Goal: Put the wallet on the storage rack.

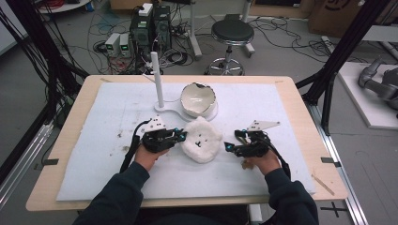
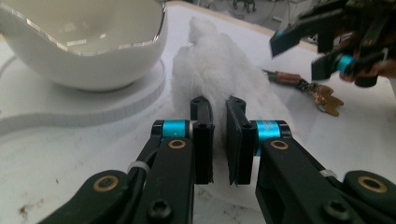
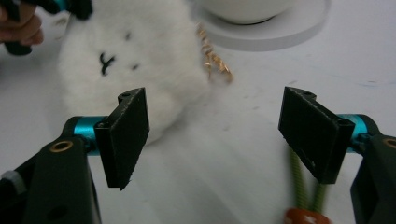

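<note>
A white fluffy plush toy [image 1: 202,139] with a stitched black face [image 3: 108,60] lies in the middle of the white mat [image 1: 108,154]. My left gripper [image 1: 182,135] is at the toy's left edge. In the left gripper view its jaws [image 2: 218,105] are closed to a narrow gap on the fur [image 2: 224,70]. My right gripper [image 1: 228,146] sits just right of the toy with its jaws [image 3: 215,100] wide open and nothing between them. A gold chain [image 3: 214,58] hangs from the toy's side, ending in a clasp [image 2: 327,100].
Behind the toy, a white bowl [image 1: 198,97] rests tilted on a white round stand base [image 2: 93,112] with an upright pole [image 1: 157,79]. A green cord with an orange piece [image 3: 303,215] lies by my right jaws. A stool [image 1: 232,33] and electronics [image 1: 150,28] stand on the floor beyond.
</note>
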`<state>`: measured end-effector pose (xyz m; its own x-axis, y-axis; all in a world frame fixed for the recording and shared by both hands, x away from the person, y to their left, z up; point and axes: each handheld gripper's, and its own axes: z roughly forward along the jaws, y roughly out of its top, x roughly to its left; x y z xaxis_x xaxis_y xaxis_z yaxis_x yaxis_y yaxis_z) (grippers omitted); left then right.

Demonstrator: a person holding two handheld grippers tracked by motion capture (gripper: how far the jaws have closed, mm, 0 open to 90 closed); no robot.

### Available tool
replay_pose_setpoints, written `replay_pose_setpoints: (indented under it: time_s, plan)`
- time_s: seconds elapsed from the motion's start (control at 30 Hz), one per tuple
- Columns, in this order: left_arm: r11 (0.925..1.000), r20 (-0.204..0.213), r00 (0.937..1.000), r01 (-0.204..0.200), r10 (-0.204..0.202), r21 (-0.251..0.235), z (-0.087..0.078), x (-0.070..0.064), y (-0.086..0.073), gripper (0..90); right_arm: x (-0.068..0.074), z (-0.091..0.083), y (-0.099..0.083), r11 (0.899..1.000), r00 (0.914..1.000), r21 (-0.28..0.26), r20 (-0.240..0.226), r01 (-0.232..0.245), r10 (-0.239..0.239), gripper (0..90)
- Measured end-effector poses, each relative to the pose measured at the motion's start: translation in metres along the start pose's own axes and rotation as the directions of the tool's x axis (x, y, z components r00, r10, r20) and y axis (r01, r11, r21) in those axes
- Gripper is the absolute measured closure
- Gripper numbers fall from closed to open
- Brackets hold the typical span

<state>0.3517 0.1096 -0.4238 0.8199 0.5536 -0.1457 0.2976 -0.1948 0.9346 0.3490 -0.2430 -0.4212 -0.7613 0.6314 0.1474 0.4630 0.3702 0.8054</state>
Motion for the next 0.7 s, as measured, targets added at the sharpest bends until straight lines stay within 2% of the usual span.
replay_pose_setpoints:
  time_s: [0.13, 0.2, 0.3, 0.33, 0.37, 0.4, 0.43, 0.47, 0.5, 0.6, 0.7]
  plan:
    - [0.9996, 0.034, 0.9992, -0.021, 0.021, -0.02, 0.0, -0.004, 0.001, 82.0, 0.009, 0.018, 0.006, 0.999, 0.9984, 0.028, -0.051, 0.027, -0.025, 30.0]
    - [0.9997, 0.039, 0.9991, -0.018, 0.018, -0.015, 0.001, -0.004, 0.001, 82.0, 0.011, 0.026, 0.008, 0.999, 0.9984, 0.043, -0.05, 0.03, -0.028, 36.6]
    - [1.0, 0.046, 0.9989, -0.004, 0.004, 0.004, 0.002, -0.002, 0.0, 81.7, 0.01, 0.032, 0.008, 0.994, 0.998, 0.089, -0.031, 0.057, -0.055, 53.7]
    - [1.0, 0.046, 0.9989, -0.004, 0.004, 0.004, 0.002, -0.002, 0.0, 81.2, 0.01, 0.032, 0.008, 0.994, 0.998, 0.089, -0.031, 0.057, -0.055, 53.7]
    - [0.9999, 0.052, 0.9986, 0.008, -0.009, 0.013, 0.001, -0.001, -0.001, 79.1, 0.01, 0.031, 0.009, 0.992, 0.9955, 0.093, -0.037, 0.09, -0.087, 73.4]
    - [0.9996, 0.048, 0.9986, 0.021, -0.022, 0.017, 0.001, 0.0, -0.001, 79.1, 0.01, 0.031, 0.009, 0.992, 0.9955, 0.093, -0.037, 0.09, -0.087, 73.4]
    - [0.999, 0.048, 0.9983, 0.033, -0.034, 0.031, 0.001, 0.001, -0.001, 70.2, 0.013, 0.027, 0.01, 0.985, 0.9891, 0.085, -0.007, 0.147, -0.147, 84.2]
    - [0.9971, 0.057, 0.9972, 0.045, -0.048, 0.062, 0.0, 0.004, -0.001, 65.4, 0.014, 0.026, 0.01, 0.983, 0.9864, 0.076, -0.013, 0.165, -0.164, 84.9]
    - [0.9965, 0.056, 0.9974, 0.042, -0.046, 0.072, 0.0, 0.005, -0.001, 65.3, 0.015, 0.025, 0.01, 0.983, 0.9853, 0.068, -0.021, 0.171, -0.17, 84.9]
    - [0.9961, 0.061, 0.9971, 0.041, -0.046, 0.078, -0.001, 0.006, -0.001, 68.4, 0.017, 0.027, 0.01, 0.98, 0.9835, 0.082, -0.031, 0.18, -0.178, 85.9]
    - [0.9954, 0.049, 0.9979, 0.039, -0.043, 0.087, -0.001, 0.006, -0.001, 62.5, 0.02, 0.025, 0.011, 0.973, 0.9759, 0.073, -0.033, 0.218, -0.216, 87.0]
